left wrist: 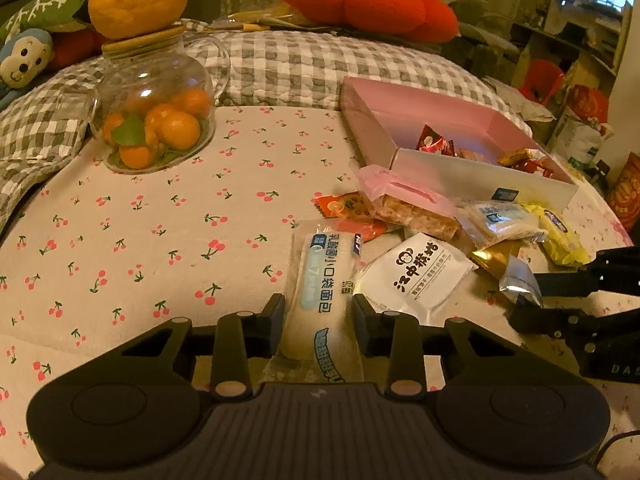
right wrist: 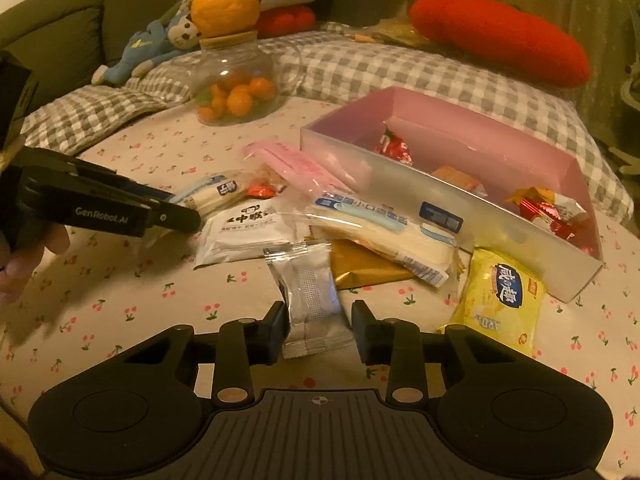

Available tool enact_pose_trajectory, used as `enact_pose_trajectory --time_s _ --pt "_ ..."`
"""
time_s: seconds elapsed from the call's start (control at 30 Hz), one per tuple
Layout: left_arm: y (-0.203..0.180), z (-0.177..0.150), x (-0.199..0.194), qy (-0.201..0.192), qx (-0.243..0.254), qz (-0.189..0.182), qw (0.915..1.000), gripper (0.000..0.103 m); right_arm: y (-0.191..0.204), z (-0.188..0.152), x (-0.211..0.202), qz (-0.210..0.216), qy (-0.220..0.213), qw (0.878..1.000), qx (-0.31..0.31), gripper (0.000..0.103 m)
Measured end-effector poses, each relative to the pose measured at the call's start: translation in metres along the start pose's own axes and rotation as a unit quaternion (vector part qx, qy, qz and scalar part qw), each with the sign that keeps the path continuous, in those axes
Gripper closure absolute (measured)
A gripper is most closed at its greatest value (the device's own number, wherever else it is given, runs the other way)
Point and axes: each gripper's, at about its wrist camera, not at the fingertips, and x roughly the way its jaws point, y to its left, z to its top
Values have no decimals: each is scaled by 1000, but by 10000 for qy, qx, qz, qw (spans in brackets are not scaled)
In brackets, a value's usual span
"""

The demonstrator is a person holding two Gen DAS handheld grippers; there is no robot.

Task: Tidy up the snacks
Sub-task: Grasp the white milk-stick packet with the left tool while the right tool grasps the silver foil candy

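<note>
My left gripper (left wrist: 319, 312) is shut on a long white bread packet (left wrist: 320, 280) with blue print, which lies on the cherry-print cloth. My right gripper (right wrist: 319, 320) is shut on a silver foil packet (right wrist: 314, 300). The right gripper also shows at the right edge of the left wrist view (left wrist: 528, 300), with the silver packet (left wrist: 518, 280) in it. A pink box (right wrist: 440, 188) holds several red and orange snacks. Loose packets lie in front of it: a white monkey-logo packet (right wrist: 244, 228), a second bread packet (right wrist: 380, 232), a yellow packet (right wrist: 500, 300), a gold packet (right wrist: 360, 268).
A glass jar (left wrist: 154, 108) of small oranges with a large orange on its lid stands at the back left. A grey checked blanket (left wrist: 288, 64), a red cushion (left wrist: 368, 4) and a monkey plush toy (left wrist: 24, 56) lie behind. A shelf stands at the right.
</note>
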Motion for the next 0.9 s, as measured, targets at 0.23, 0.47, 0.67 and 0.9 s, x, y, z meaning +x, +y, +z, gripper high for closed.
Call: enact_pose_trajectory --time_s 0.23,0.47,0.67,0.9 --pt "-2 2 -5 1 -90 -87 9999 78 -1 2 -9 -8 -98 9999 52 70" --pt "-4 5 -10 -35 -148 -114 9998 85 0 4 -17 -26 -206 9997 105 70" --pt "-4 7 -15 -87 -241 -102 9996 91 1 5 -25 -37 -311 9994 151 70" --pt "-9 11 -22 -239 -191 29 9995 96 0 10 -30 -66 -426 9988 218 70"
